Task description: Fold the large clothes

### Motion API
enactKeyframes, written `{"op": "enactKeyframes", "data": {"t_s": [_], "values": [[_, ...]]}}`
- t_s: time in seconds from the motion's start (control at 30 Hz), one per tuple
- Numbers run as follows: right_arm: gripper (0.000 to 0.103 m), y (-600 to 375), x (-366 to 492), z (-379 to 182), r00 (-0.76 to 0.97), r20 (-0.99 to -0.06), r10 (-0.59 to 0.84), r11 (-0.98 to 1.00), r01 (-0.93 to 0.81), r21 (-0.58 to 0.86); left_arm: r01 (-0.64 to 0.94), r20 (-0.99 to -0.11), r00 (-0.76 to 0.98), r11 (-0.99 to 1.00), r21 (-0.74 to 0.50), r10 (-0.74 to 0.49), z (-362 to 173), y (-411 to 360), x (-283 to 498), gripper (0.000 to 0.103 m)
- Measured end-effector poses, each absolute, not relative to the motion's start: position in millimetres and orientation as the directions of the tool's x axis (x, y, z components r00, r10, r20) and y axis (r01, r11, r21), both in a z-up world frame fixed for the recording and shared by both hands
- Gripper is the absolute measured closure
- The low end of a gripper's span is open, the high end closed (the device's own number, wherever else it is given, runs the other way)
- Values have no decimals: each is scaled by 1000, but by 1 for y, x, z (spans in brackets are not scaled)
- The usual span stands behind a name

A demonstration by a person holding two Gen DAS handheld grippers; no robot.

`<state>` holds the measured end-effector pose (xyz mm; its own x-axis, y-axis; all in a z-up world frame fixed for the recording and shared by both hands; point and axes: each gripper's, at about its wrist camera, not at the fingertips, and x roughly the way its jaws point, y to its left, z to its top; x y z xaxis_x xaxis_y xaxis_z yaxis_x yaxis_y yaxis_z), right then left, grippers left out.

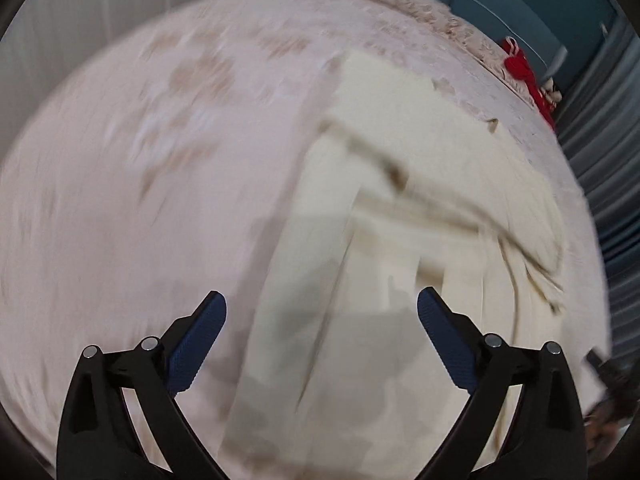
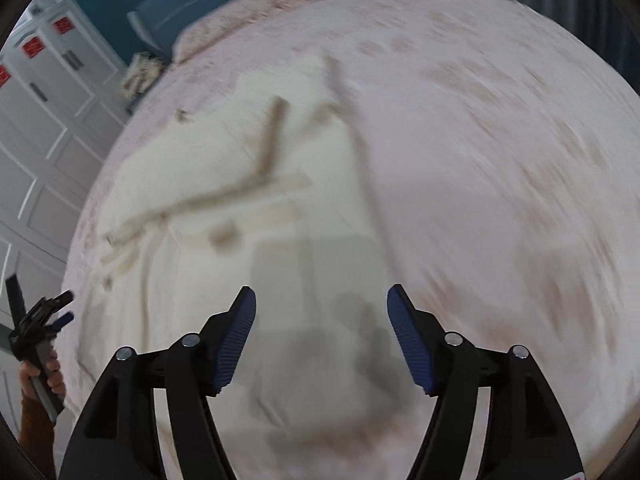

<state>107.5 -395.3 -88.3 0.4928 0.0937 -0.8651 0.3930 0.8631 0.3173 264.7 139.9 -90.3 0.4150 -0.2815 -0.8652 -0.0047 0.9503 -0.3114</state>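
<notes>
Lying flat on the pale pink patterned bedspread, the large cream garment with tan trim reaches toward the bed's near edge. Above it, the left gripper and right gripper both gape wide, holding nothing.

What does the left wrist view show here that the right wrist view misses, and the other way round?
Only the left wrist view: the left gripper close up, open and empty, and grey curtain folds at the right edge.
Only the right wrist view: the right gripper, open and empty, white panelled doors with red stickers, and a hand holding the other gripper.
Both: the cream garment on the pink bedspread, a red item at the far edge, heavy blur.
</notes>
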Motion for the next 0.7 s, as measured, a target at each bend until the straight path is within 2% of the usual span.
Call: {"op": "enactKeyframes", "data": {"t_s": [0.1, 0.17, 0.3, 0.33, 0.37, 0.4, 0.43, 0.47, 0.53, 0.57, 0.7], "values": [[35, -407, 65, -110, 479, -863, 158, 792, 461, 401, -114, -873, 395, 927, -356, -287, -112, 169, 231, 9], [35, -410, 51, -124, 495, -845, 202, 737, 492, 465, -180, -858, 387, 885, -430, -338, -126, 180, 216, 9], [34, -403, 54, -144, 533, -812, 238, 672, 513, 534, -180, -843, 419, 879, -442, -338, -124, 168, 206, 10], [34, -402, 55, -146, 555, -802, 222, 653, 526, 545, -177, -842, 419, 879, -442, -339, -124, 166, 207, 16], [34, -400, 54, -145, 572, -792, 214, 641, 530, 556, -161, -840, 412, 879, -448, -353, -125, 161, 209, 30], [34, -399, 55, -145, 589, -780, 212, 622, 535, 572, -152, -841, 394, 876, -457, -370, -126, 155, 211, 38], [42, -398, 57, -145, 605, -766, 218, 601, 536, 594, -160, -846, 383, 875, -456, -371, -127, 152, 214, 47], [67, -397, 60, -144, 611, -758, 228, 589, 534, 607, -165, -846, 384, 874, -457, -370, -125, 151, 213, 60], [95, -394, 67, -141, 604, -756, 253, 580, 531, 618, -164, -845, 378, 871, -464, -379, -120, 148, 211, 82], [97, -391, 66, -135, 603, -760, 243, 594, 527, 608, -155, -840, 387, 871, -466, -381, -114, 148, 207, 88], [99, -380, 56, -95, 616, -759, 210, 699, 448, 557, -89, -813, 423, 874, -477, -401, -82, 151, 191, 95]]}}
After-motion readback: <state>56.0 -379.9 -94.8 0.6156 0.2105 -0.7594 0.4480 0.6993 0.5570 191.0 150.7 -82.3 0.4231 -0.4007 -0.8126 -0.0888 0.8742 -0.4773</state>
